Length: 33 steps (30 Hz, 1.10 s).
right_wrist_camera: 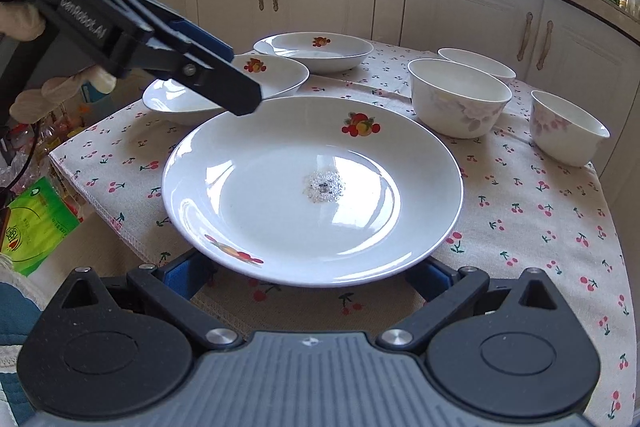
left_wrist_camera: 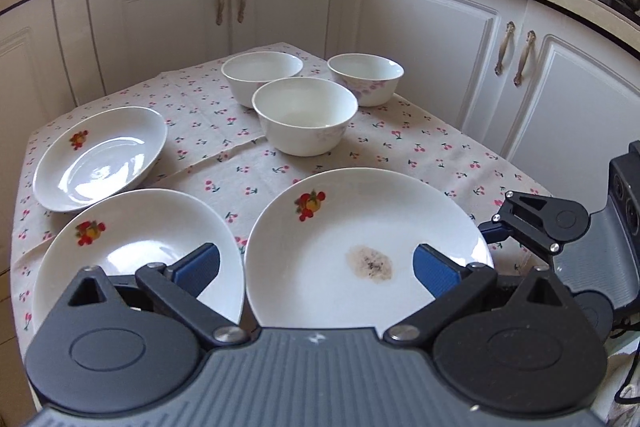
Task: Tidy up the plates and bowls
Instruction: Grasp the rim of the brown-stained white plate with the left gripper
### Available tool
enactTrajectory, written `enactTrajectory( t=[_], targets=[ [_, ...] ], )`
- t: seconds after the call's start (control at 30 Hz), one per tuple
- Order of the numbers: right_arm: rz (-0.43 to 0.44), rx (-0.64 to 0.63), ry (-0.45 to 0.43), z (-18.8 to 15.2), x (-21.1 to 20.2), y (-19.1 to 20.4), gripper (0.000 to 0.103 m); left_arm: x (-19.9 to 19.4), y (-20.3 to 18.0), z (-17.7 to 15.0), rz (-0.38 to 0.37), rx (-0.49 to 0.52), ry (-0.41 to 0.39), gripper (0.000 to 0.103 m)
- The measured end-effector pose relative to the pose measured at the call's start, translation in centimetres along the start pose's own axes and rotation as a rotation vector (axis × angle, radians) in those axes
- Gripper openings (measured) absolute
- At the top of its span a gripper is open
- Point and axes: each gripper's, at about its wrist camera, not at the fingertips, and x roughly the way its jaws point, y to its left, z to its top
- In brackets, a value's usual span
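While both pairs of tongs stood wide apart and held nothing, the left tongs [left_wrist_camera: 316,265] hovered above the near rim of the big plate [left_wrist_camera: 360,243], low in the centre of the left wrist frame. The right tongs [right_wrist_camera: 308,277] waited under the near edge of the same plate, whose rim hid their pads in the right wrist frame, so I cannot tell if they touched it. This plate lay on the cherry-print cloth [left_wrist_camera: 224,131] of the tabletop and carried a small grey stain [left_wrist_camera: 370,263] in its middle. Two more plates [left_wrist_camera: 100,155] were in the left part of the left wrist frame, one beside the other, and three bowls [left_wrist_camera: 306,115] stood close together in the upper centre. Nothing was stacked yet. From here the smooth glazed rim could slip out of the pads if the grip was shallow, and the plate could knock its neighbour [left_wrist_camera: 136,251] when lifted, because their rims appeared almost touching.
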Motion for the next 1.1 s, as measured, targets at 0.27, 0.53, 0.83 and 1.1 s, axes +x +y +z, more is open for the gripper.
enactTrajectory(
  t=[0.27, 0.53, 0.83, 1.1],
  targets=[
    [-0.006, 0.005, -0.021, -0.2, -0.1, 0.1, 0.103, 5.0, 0.3, 2.8, -0.072, 0.097, 0.117, 0.102],
    [-0.013, 0.012, -0.023, -0.2, -0.1, 0.1, 0.103, 8.0, 0.7, 3.5, -0.121, 0.155, 0.256, 0.098],
    [-0.009, 0.012, -0.025, -0.2, -0.1, 0.0, 0.103, 8.5, 0.7, 3.7, -0.157, 0.165, 0.312, 0.095],
    [-0.013, 0.007, -0.02, 0.0, -0.6, -0.7, 0.103, 8.6, 0.7, 4.3, -0.176, 0.139, 0.307, 0.094]
  ],
)
